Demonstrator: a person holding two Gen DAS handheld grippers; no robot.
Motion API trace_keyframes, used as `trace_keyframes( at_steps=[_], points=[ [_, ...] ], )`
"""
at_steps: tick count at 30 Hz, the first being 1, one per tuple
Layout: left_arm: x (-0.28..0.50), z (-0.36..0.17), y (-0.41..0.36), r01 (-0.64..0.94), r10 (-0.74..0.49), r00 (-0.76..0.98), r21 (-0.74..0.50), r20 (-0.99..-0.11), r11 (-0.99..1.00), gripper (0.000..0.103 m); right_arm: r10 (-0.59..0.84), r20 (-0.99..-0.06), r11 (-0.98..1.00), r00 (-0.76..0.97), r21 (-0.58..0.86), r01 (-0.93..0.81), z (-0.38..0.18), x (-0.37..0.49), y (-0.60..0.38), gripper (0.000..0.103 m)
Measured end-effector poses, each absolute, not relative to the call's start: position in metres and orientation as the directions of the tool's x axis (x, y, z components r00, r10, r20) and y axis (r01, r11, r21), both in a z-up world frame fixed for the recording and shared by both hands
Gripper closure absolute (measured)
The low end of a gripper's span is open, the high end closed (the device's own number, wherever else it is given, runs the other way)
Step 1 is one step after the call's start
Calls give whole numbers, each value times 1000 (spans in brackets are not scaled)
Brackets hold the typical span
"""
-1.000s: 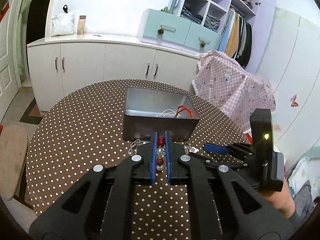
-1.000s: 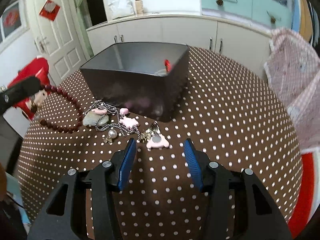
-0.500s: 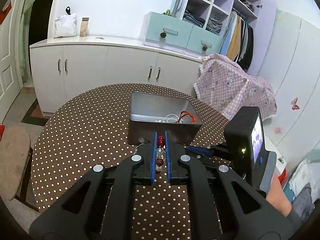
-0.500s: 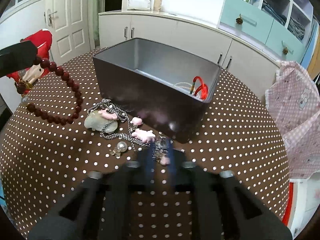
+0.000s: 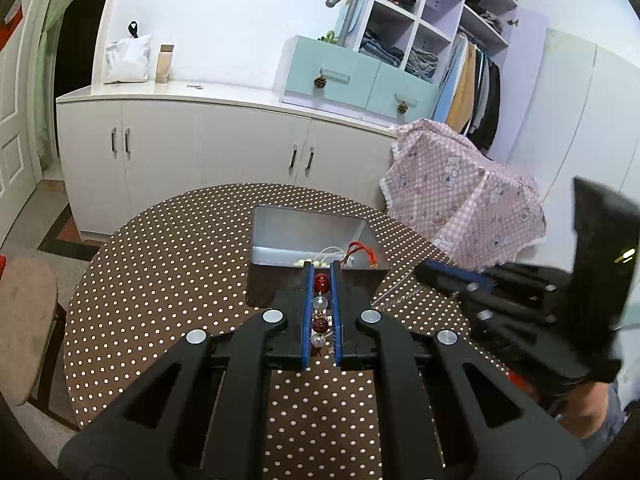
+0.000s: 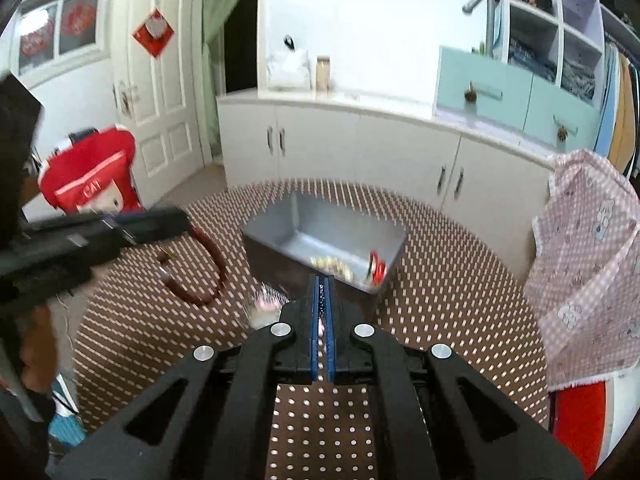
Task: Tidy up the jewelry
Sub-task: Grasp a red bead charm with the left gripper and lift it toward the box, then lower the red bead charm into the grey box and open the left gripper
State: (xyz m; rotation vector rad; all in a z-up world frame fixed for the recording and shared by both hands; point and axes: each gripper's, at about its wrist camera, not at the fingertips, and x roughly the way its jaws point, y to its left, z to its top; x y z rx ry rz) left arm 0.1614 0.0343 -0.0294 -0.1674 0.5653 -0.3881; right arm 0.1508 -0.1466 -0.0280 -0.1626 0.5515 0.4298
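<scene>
My left gripper [image 5: 321, 270] is shut on a dark red bead bracelet [image 5: 321, 284], lifted above the table just short of the grey metal box [image 5: 260, 240]. The bracelet hangs in a loop below that gripper in the right wrist view [image 6: 212, 256]. My right gripper [image 6: 322, 280] is shut on a silver chain with pink charms [image 6: 321, 326], lifted near the box [image 6: 288, 232]. The box holds a red cord [image 5: 362, 252] and pale beads. More jewelry [image 6: 266, 304] lies blurred on the table beside the box.
The round table has a brown polka-dot cloth [image 5: 172, 264]. A pink checked cover [image 5: 460, 208] drapes something at the right. White cabinets [image 5: 200, 152] stand behind. A stool [image 5: 24, 320] is at the left edge.
My right gripper closed on the chain with pink charms and lifted it. Both grippers rose and pulled back from the table. The left still holds the bracelet.
</scene>
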Motion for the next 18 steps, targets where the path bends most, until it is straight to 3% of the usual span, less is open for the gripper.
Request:
trace_keyframes(
  at_steps=[18],
  points=[
    [165, 8, 16, 337, -423, 795, -263, -435, 904, 95, 386, -381, 898, 840, -51, -436, 50, 138, -150, 102]
  ],
)
